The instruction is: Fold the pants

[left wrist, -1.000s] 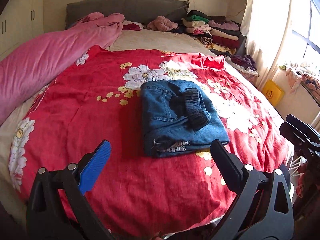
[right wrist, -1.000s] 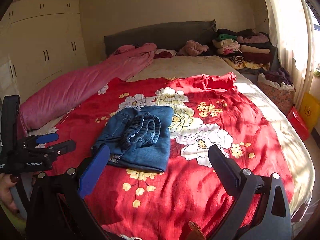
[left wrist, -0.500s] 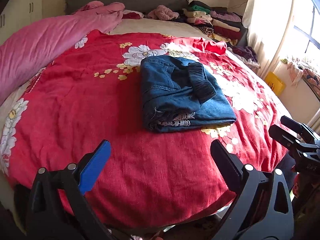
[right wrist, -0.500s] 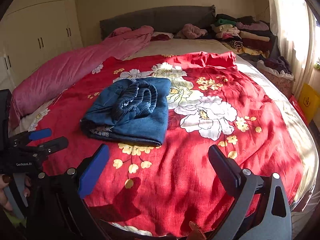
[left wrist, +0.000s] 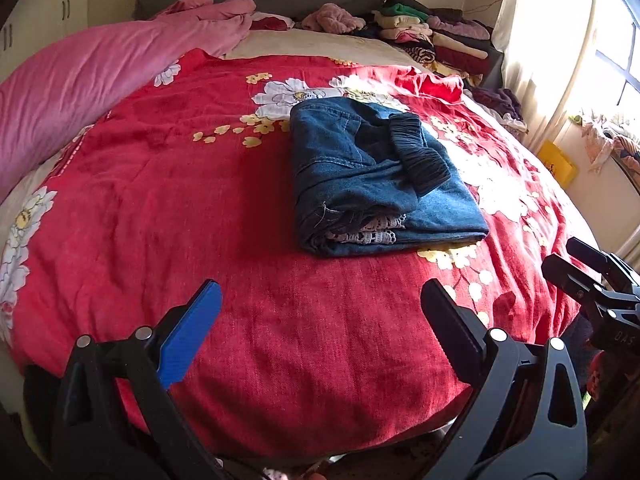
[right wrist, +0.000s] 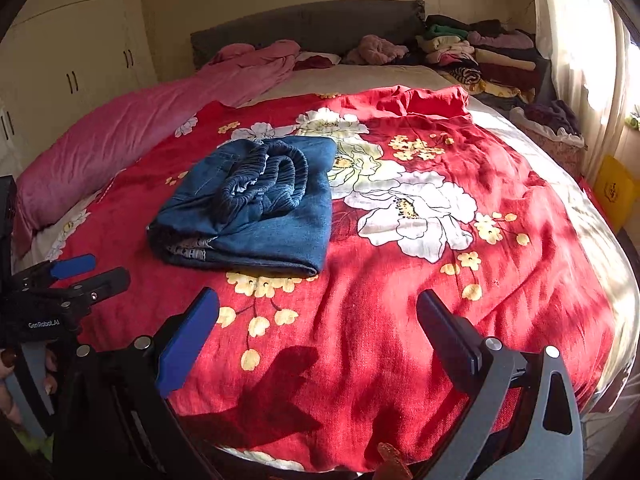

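Blue denim pants [left wrist: 372, 176] lie folded into a compact rectangle on the red flowered blanket [left wrist: 160, 216], the elastic waistband on top. They also show in the right wrist view [right wrist: 260, 208]. My left gripper [left wrist: 320, 304] is open and empty, above the bed's near edge, short of the pants. My right gripper [right wrist: 318, 312] is open and empty, to the right of the pants and apart from them. The right gripper also shows at the right edge of the left wrist view [left wrist: 592, 276]; the left gripper shows at the left edge of the right wrist view [right wrist: 76, 276].
A pink duvet [left wrist: 80, 76] lies along the bed's left side. Stacks of folded clothes [left wrist: 436, 36] sit at the head of the bed on the right. A yellow bin [left wrist: 556, 164] stands by the window. Wardrobe doors [right wrist: 72, 52] are at the left.
Both grippers have come lower and closer to the bed, so the folded pants look larger. The pants have not moved. Both grippers stay open.
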A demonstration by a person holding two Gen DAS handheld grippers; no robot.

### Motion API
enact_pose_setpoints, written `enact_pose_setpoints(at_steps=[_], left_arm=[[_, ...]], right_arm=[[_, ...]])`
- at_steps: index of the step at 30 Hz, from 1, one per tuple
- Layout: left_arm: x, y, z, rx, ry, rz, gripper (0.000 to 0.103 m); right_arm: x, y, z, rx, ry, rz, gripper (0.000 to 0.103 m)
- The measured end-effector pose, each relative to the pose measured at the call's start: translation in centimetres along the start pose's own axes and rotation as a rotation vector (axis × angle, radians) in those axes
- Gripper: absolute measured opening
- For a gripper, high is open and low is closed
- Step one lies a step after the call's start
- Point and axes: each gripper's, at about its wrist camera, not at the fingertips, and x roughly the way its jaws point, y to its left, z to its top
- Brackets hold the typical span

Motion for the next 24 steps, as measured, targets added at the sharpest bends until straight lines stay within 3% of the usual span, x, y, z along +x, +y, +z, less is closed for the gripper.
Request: enact_pose_setpoints(at_steps=[24], left_arm=[[-0.25,0.34,0.13,-0.010,-0.001,0.023,0.093]], right_arm=[[-0.27,0.27,0.00,-0.006,0.000,0.002,0.098]])
